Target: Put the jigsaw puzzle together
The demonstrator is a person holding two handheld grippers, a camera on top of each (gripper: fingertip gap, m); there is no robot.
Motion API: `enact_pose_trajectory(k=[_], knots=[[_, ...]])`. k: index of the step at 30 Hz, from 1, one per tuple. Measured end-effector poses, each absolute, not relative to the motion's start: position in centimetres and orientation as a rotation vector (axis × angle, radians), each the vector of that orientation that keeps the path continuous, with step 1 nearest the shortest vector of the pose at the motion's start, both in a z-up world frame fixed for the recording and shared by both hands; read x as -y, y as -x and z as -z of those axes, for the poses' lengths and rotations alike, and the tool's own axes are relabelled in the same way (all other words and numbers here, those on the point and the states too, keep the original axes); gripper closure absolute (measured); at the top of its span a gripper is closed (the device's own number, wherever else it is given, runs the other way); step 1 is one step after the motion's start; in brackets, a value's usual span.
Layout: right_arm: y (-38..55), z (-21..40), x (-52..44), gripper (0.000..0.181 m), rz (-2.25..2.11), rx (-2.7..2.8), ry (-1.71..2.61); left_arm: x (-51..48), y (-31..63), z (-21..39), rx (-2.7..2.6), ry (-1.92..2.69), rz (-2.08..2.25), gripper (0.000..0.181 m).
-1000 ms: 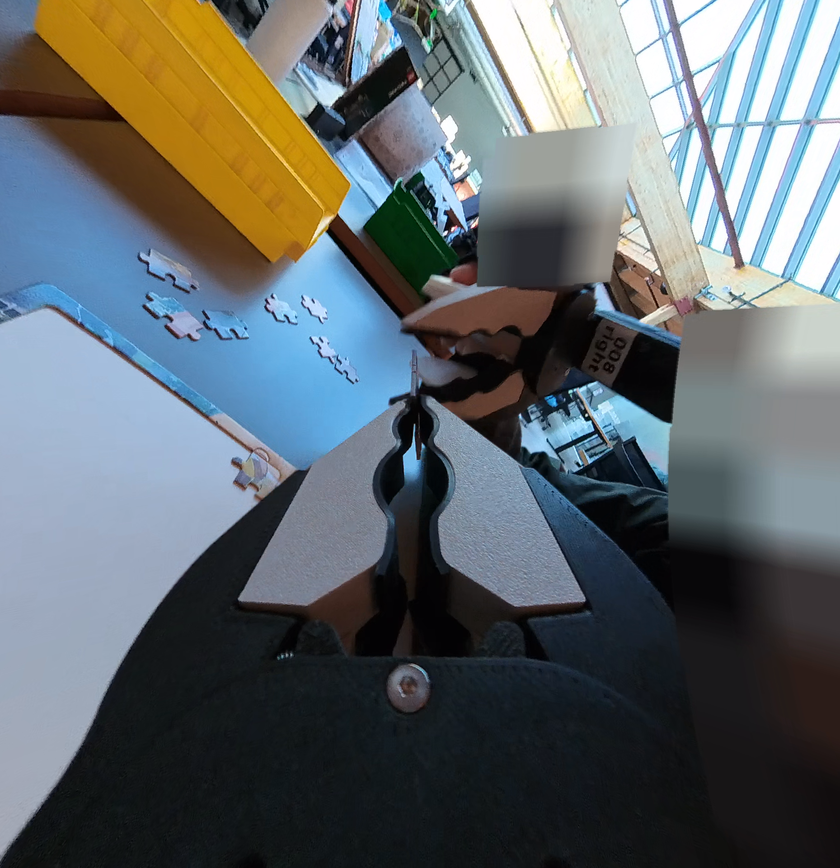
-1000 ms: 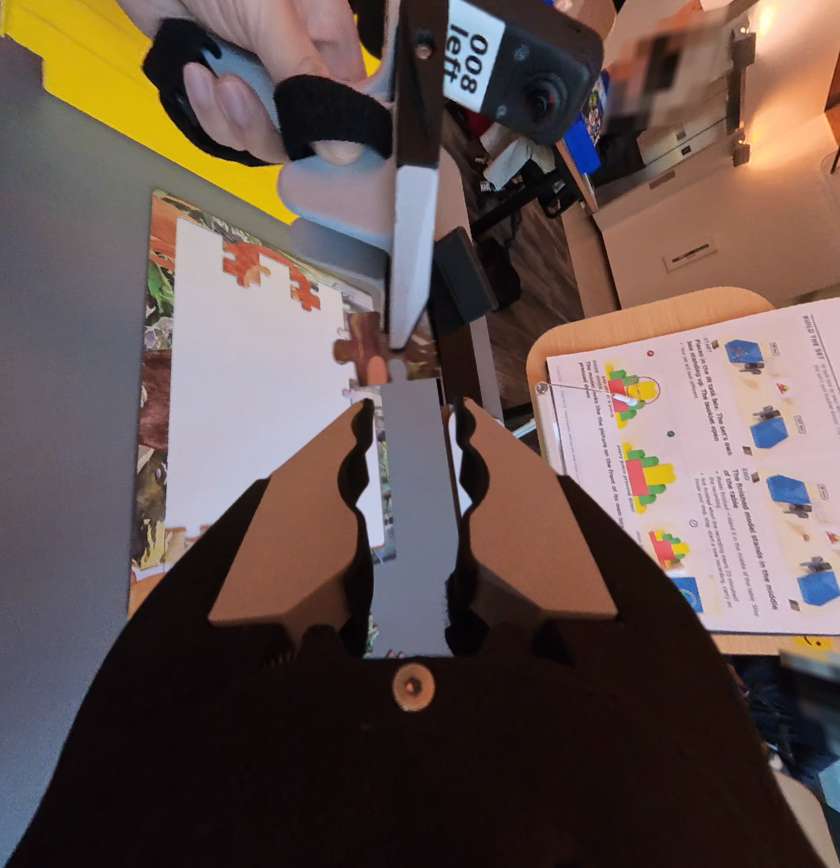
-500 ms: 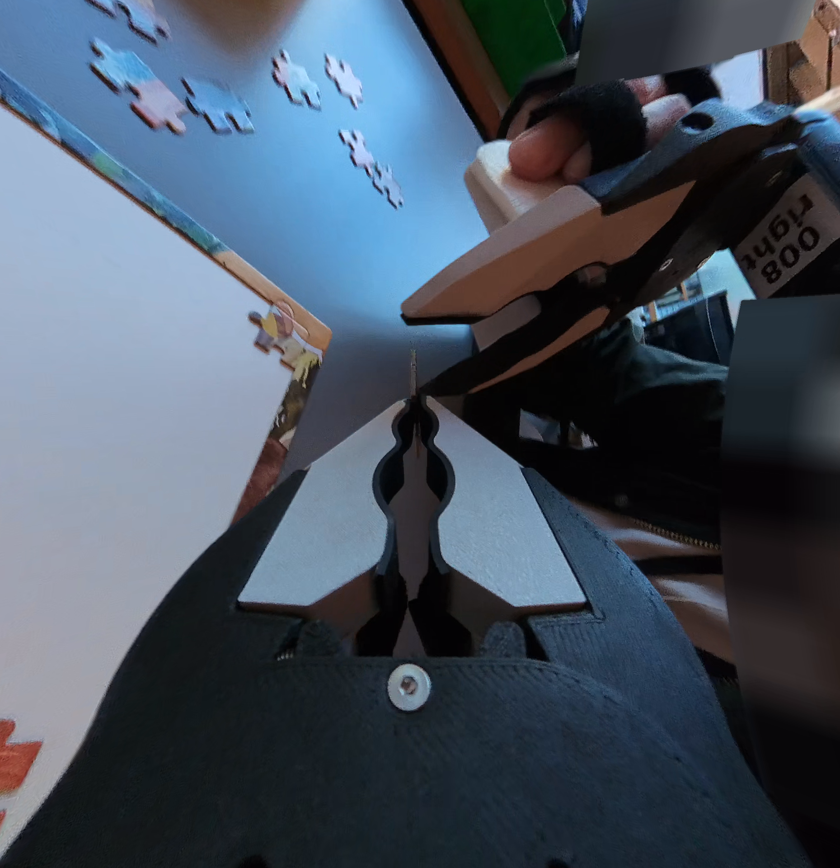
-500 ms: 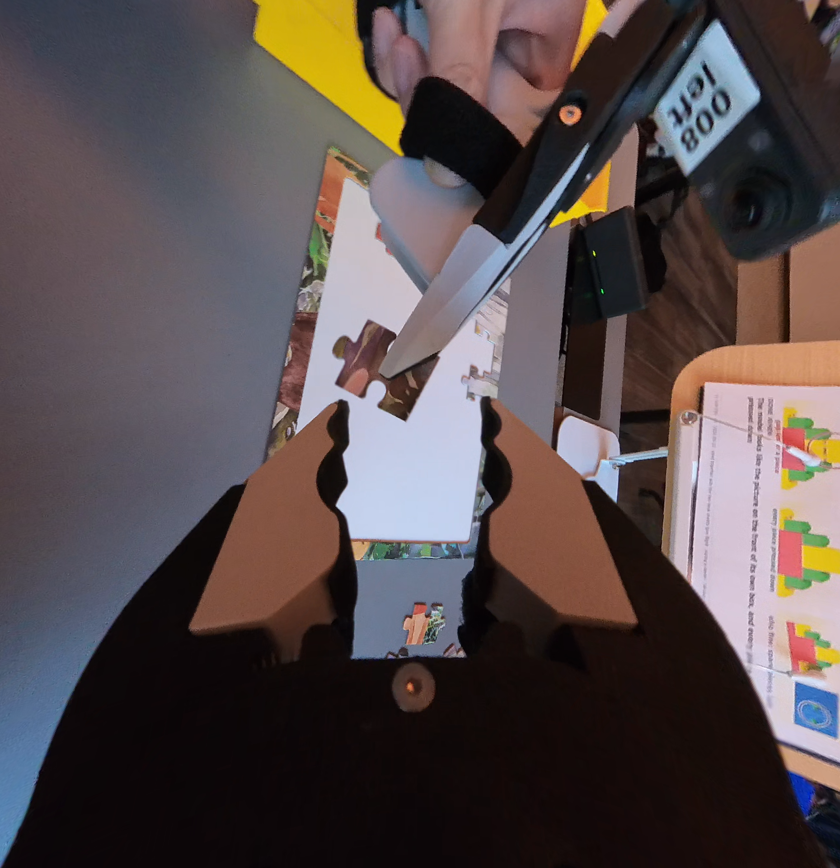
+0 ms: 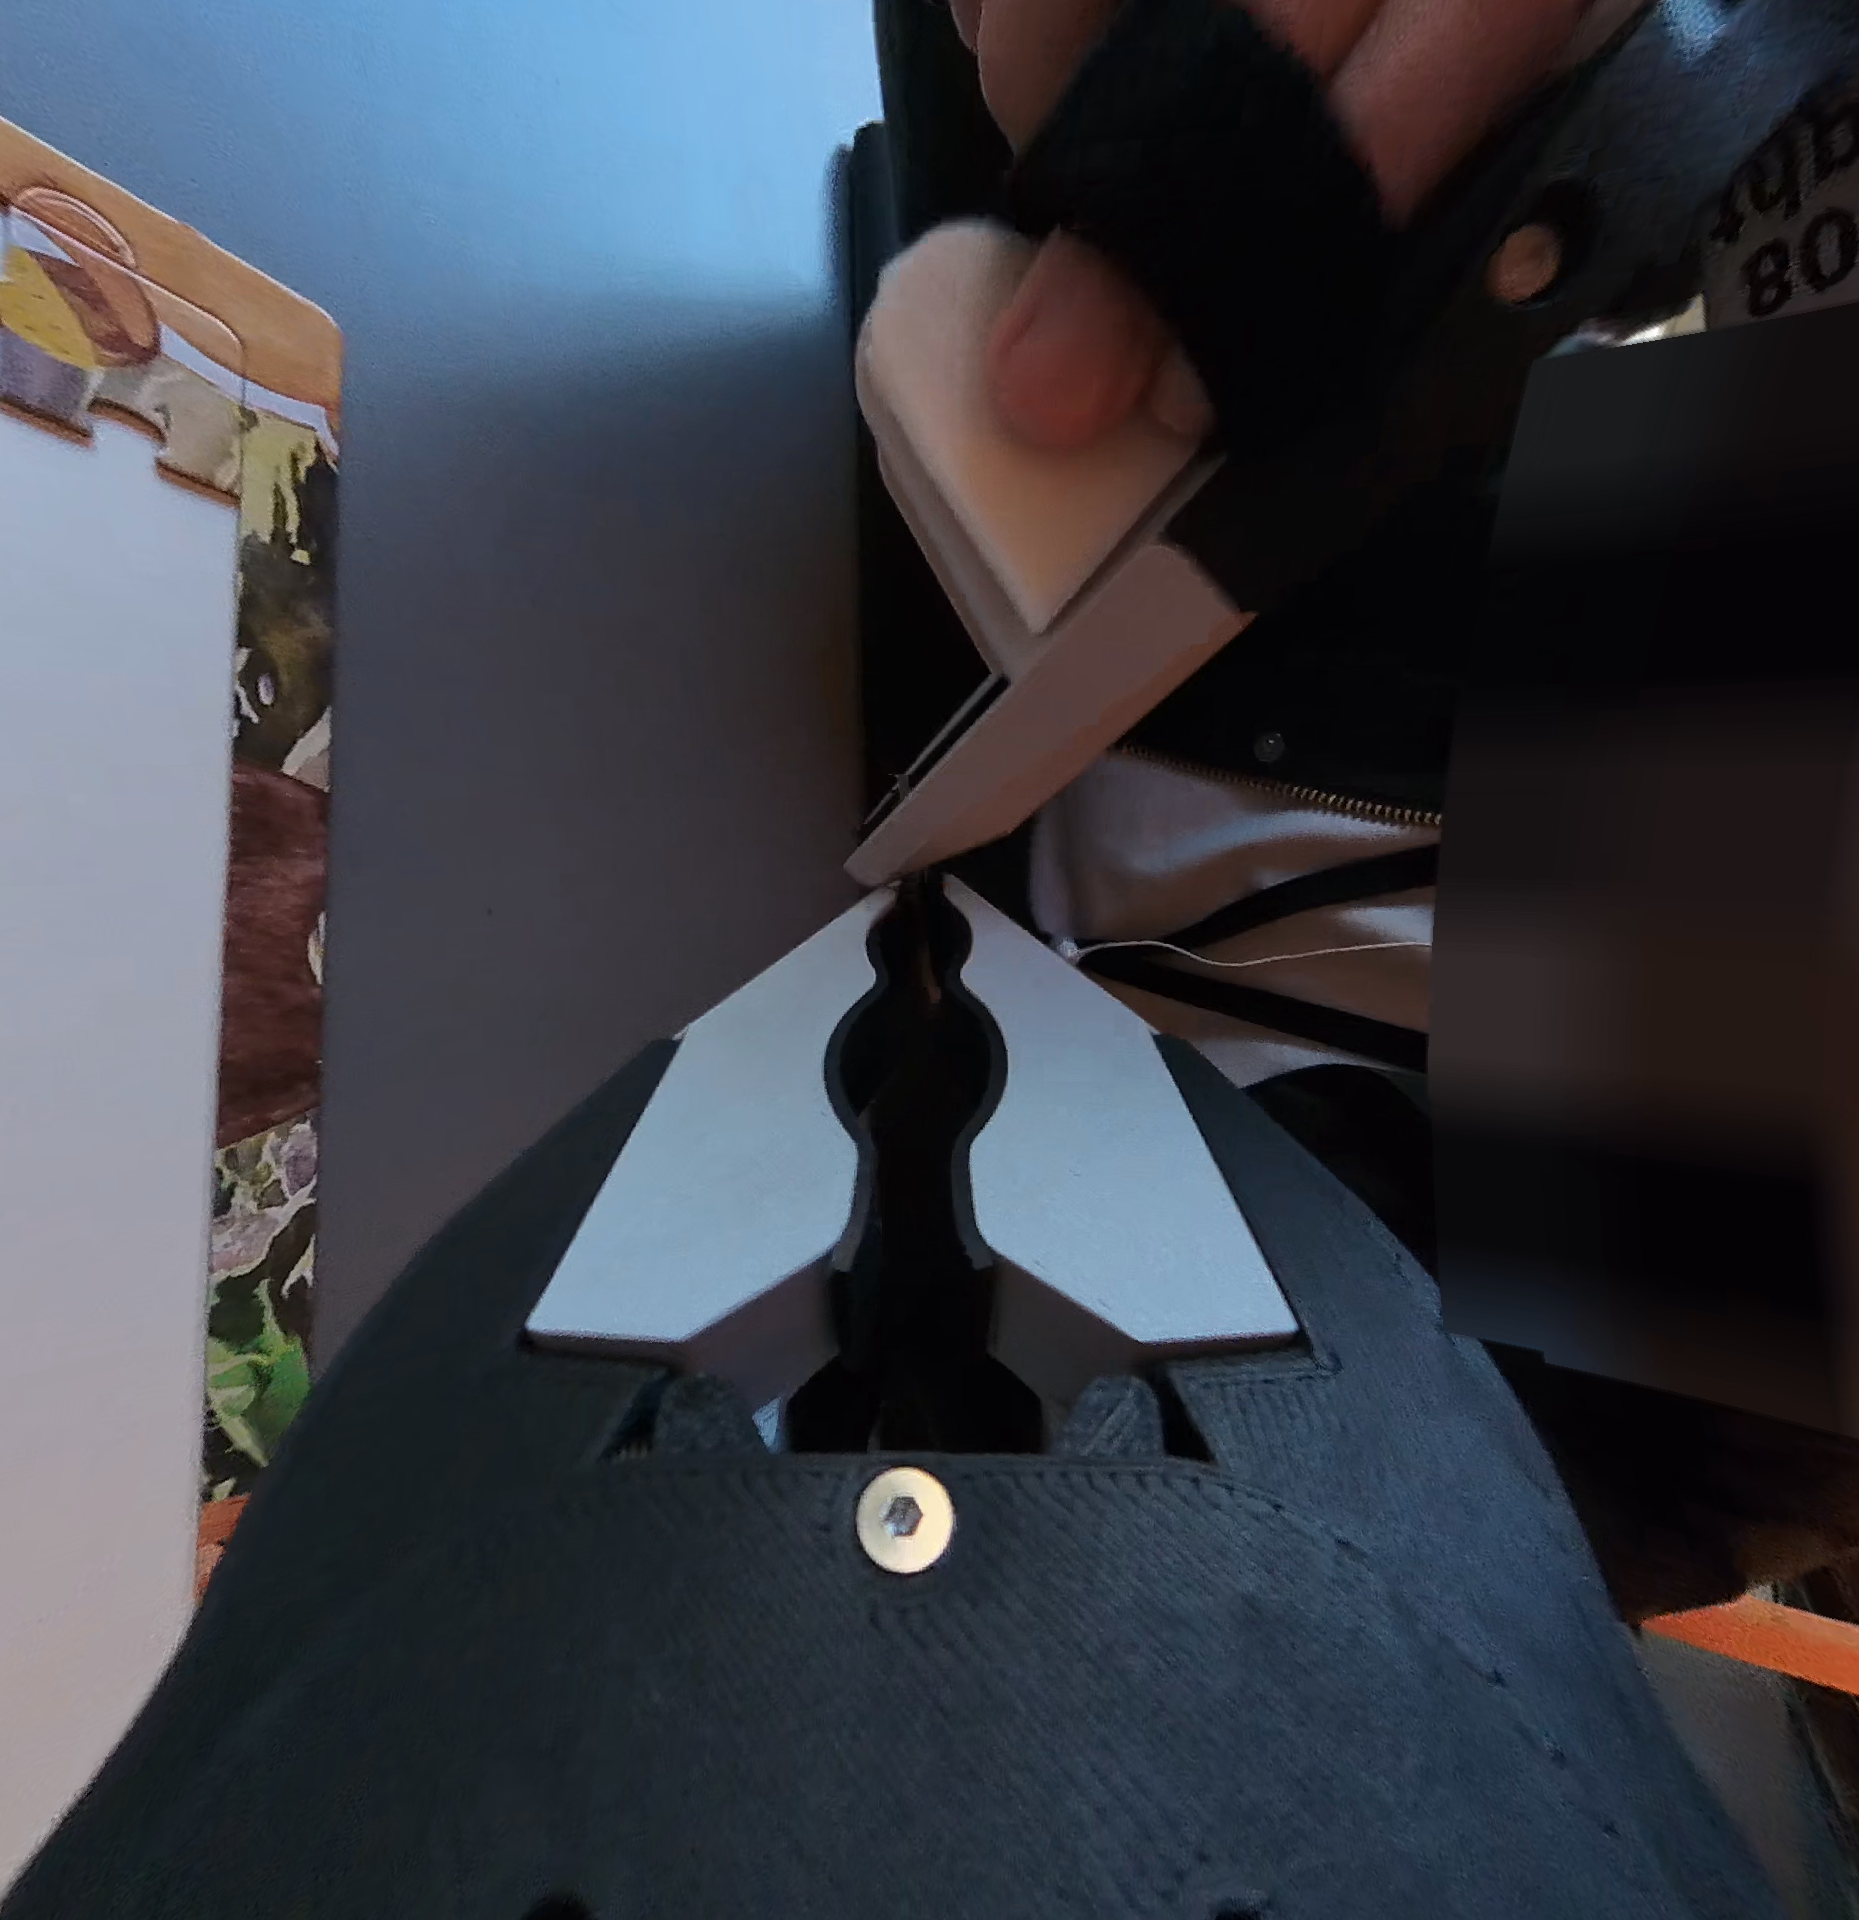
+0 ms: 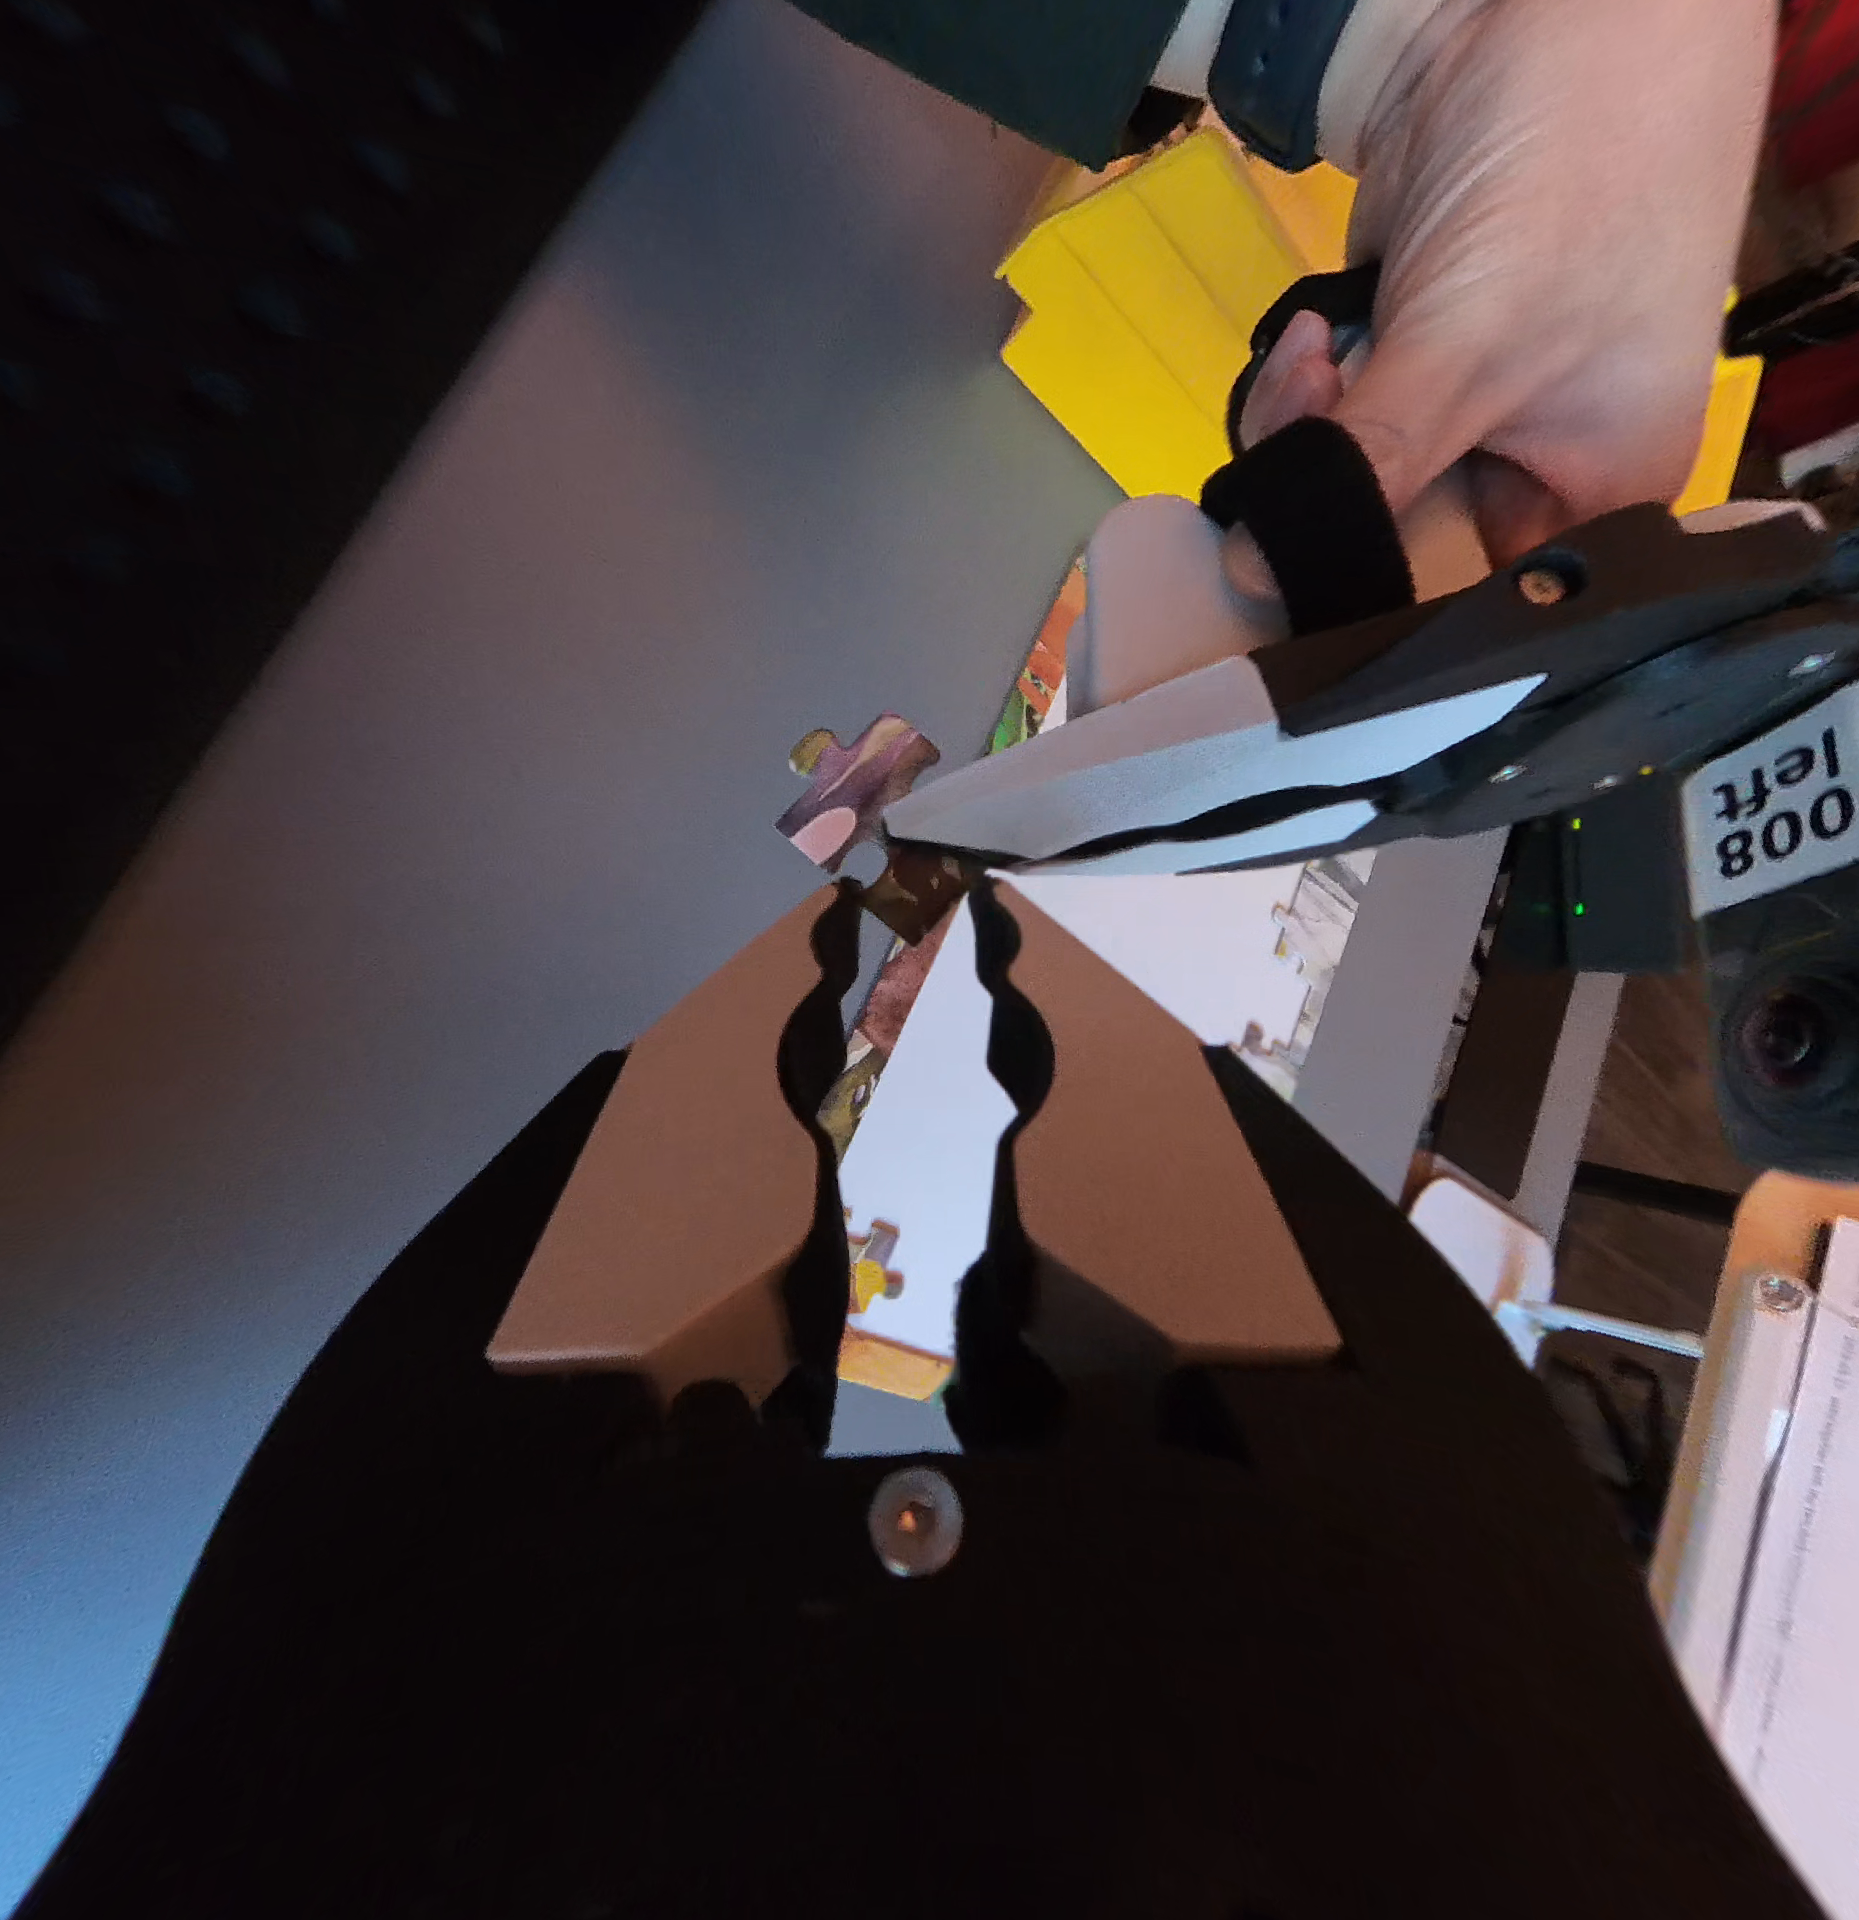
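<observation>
A purple, pink and brown puzzle piece (image 6: 857,790) hangs in the air between both grippers. My left gripper (image 5: 920,894) is shut on it; in the left wrist view the piece shows only edge-on. In the right wrist view the left gripper (image 6: 894,826) comes in from the right. My right gripper (image 6: 917,888) has its fingertips tight on both sides of the piece's brown end. It enters the left wrist view (image 5: 878,831) from the upper right. The puzzle board (image 5: 94,831) has a white middle and a picture border and lies on the grey table (image 5: 592,623); it also shows in the right wrist view (image 6: 935,1091).
A yellow bin (image 6: 1143,343) stands on the table beyond the board. A printed instruction sheet (image 6: 1798,1558) on a wooden stand is at the right. The person's jacket and lap fill the space behind the grippers in the left wrist view. My left and right fingertips are right by each other.
Both grippers have swung down and towards each other. The right gripper's jaws have narrowed from wide open and now enclose the piece's brown end. The left gripper has stayed shut on the piece.
</observation>
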State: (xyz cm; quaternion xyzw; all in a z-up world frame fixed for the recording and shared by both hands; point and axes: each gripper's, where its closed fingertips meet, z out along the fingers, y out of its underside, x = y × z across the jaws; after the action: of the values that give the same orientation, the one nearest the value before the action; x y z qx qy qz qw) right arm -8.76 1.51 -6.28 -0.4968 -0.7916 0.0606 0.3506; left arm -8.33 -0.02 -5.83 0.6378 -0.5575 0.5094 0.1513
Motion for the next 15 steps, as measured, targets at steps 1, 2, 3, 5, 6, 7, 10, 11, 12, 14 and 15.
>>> enact_pose_trajectory(k=[1, 2, 3, 5, 6, 7, 10, 11, 12, 14, 15], knots=[[8.8, 6.0, -1.6, 0.160, -0.172, 2.027, 1.296, -0.1, 8.3, 5.5, 1.578, -1.824, -1.491, 0.181], [8.7, 5.7, -1.7, 0.160, -0.182, 2.011, 1.295, -0.2, 8.3, 5.3, 1.560, -1.818, -1.518, 0.181], [8.7, 5.5, -1.9, 0.160, -0.187, 1.997, 1.294, -0.4, 8.2, 5.1, 1.549, -1.820, -1.537, 0.181], [8.6, 5.4, -2.4, 0.161, -0.174, 1.976, 1.314, -0.9, 8.1, 4.9, 1.541, -1.839, -1.560, 0.181], [8.5, 5.4, -2.8, 0.161, -0.160, 1.963, 1.335, -1.2, 8.0, 4.8, 1.529, -1.857, -1.571, 0.181], [8.3, 5.3, -3.2, 0.161, -0.140, 1.946, 1.354, -1.6, 7.9, 4.7, 1.506, -1.873, -1.592, 0.181], [7.6, 4.9, -4.8, 0.161, -0.072, 1.881, 1.410, -3.5, 7.3, 3.1, 1.382, -1.901, -1.750, 0.176], [7.3, 4.7, -5.4, 0.161, -0.053, 1.849, 1.427, -4.3, 7.0, 2.3, 1.340, -1.911, -1.831, 0.170], [7.0, 4.4, -6.2, 0.161, -0.036, 1.809, 1.446, -5.4, 6.7, 1.6, 1.315, -1.939, -1.907, 0.161], [6.5, 3.7, -7.4, 0.161, -0.032, 1.728, 1.485, -7.3, 6.3, 0.8, 1.315, -2.029, -2.007, 0.150], [6.3, 3.4, -8.0, 0.161, -0.040, 1.687, 1.499, -8.0, 6.3, 0.7, 1.315, -2.070, -2.031, 0.146]])
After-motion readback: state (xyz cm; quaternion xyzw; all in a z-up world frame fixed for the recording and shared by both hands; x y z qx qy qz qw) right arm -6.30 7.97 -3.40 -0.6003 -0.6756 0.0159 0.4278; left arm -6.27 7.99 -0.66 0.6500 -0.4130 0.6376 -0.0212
